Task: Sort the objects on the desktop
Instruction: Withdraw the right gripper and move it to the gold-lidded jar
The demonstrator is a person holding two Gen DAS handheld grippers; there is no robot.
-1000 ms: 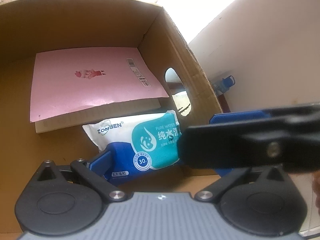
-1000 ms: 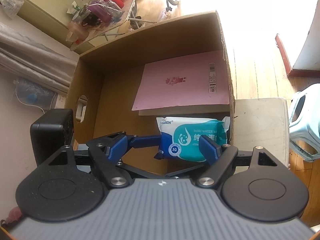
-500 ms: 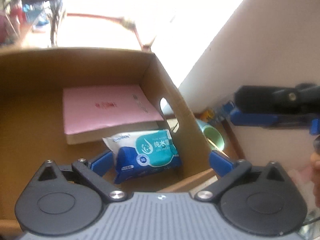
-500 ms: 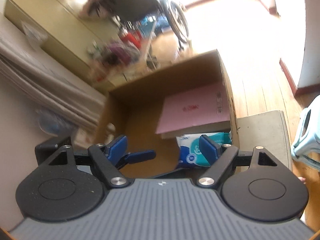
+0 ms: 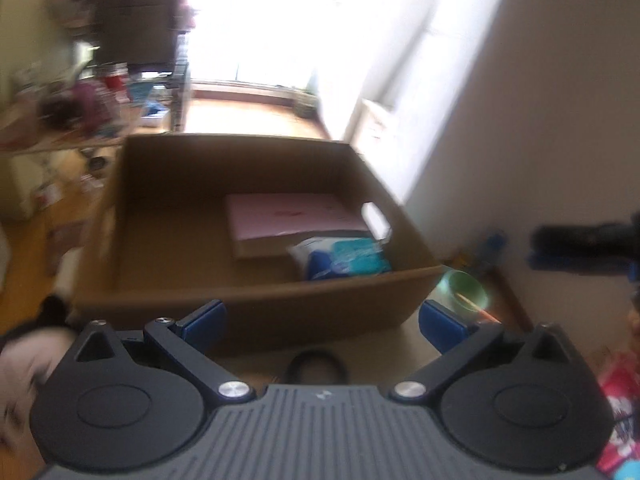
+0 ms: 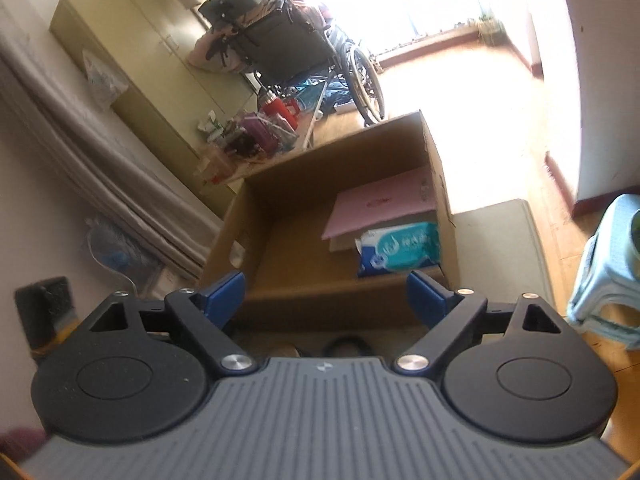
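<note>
Open-topped cardboard box (image 6: 320,208), near wall rising between both tools and the interior. Inside, left half bare floor; right half taken by pink folder (image 6: 380,204) at far right and wipes pack (image 6: 400,248) at near right corner. Green cup (image 5: 464,292) just beside the box's right wall, outside.

A home, a lived-in room. Ahead of the tongs: wooden floor (image 6: 492,92), wheelchair (image 6: 304,48) by a bright window. Ahead-left: tall yellow-green cupboard (image 6: 132,56), low table (image 6: 256,140) crowded with bottles. Far right: pale plastic stool (image 6: 604,276).
</note>
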